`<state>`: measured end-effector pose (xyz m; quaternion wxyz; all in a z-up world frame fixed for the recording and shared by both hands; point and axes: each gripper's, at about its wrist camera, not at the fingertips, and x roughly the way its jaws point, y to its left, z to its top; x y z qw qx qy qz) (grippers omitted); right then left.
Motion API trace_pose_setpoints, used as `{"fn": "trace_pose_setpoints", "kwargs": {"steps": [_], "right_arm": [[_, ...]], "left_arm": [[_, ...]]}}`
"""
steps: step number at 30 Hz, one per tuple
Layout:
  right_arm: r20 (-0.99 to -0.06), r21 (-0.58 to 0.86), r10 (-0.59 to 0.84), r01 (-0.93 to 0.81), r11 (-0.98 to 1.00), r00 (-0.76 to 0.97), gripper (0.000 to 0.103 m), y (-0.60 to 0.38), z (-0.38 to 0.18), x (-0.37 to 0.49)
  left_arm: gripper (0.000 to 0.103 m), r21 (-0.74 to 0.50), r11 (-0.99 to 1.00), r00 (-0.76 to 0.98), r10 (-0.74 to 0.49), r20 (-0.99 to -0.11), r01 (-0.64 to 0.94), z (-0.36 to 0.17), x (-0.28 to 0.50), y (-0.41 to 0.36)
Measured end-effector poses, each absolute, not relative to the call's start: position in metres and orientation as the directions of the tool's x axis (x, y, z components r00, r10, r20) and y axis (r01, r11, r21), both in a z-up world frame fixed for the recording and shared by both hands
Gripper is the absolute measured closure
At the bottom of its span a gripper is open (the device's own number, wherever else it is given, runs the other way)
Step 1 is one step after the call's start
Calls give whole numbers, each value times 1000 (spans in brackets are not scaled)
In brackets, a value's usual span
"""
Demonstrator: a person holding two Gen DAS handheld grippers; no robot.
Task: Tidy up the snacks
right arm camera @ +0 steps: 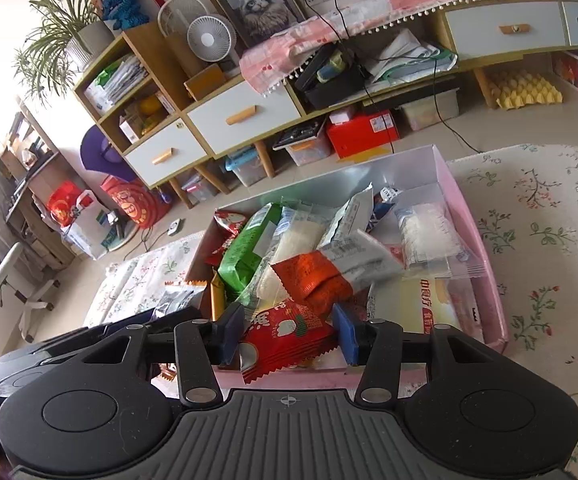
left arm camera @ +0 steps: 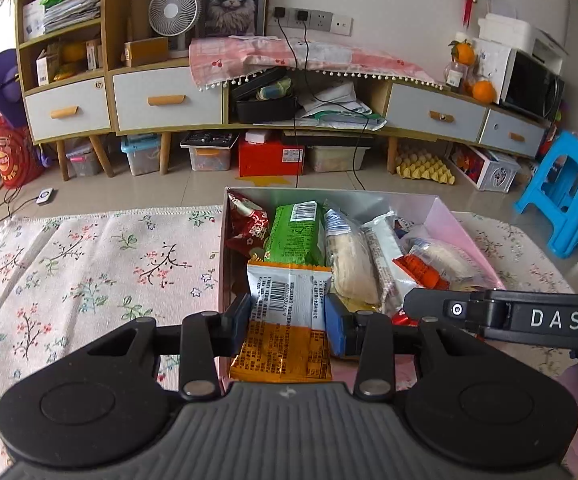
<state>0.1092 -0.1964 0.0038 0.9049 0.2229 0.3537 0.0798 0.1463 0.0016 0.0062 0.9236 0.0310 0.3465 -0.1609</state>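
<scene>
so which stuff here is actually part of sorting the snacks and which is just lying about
Part of the job:
left gripper, shut on orange-and-silver packet
right gripper, around red packet
pink box
green packet

Lying about:
fan
cat picture
blue stool
egg tray

"DAS" in white on the black right tool arm point(left arm camera: 545, 318), barcode digits on the silver-orange packet point(left arm camera: 289, 300) illegible

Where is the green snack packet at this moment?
The green snack packet lies in the pink box, near its left end, between a red packet and a clear packet.
</scene>
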Motion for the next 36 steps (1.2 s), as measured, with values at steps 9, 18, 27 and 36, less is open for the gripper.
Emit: {"fn": "trace_pose_setpoints", "kwargs": {"steps": [9,18,27,36], "right_arm": [[-625,427,284,14,904,727,55,-197,-8,113],[-628,455,305,20,890,716,46,-200,-3,113],[-626,437,317,-16,899,713,31,-199,20,92],[-635,356,265,-30,934,725,17,-200,42,56]], "left_arm": [[66,-18,953,713,-238,-660,301,-4,151,2],[52,-19,950,714,-248,-655,312,2,147,2],[23,-33,951,705,-250,-664,307,16,128,5],[4,-40,958,692,-233,-683,283,29,95,11]]}}
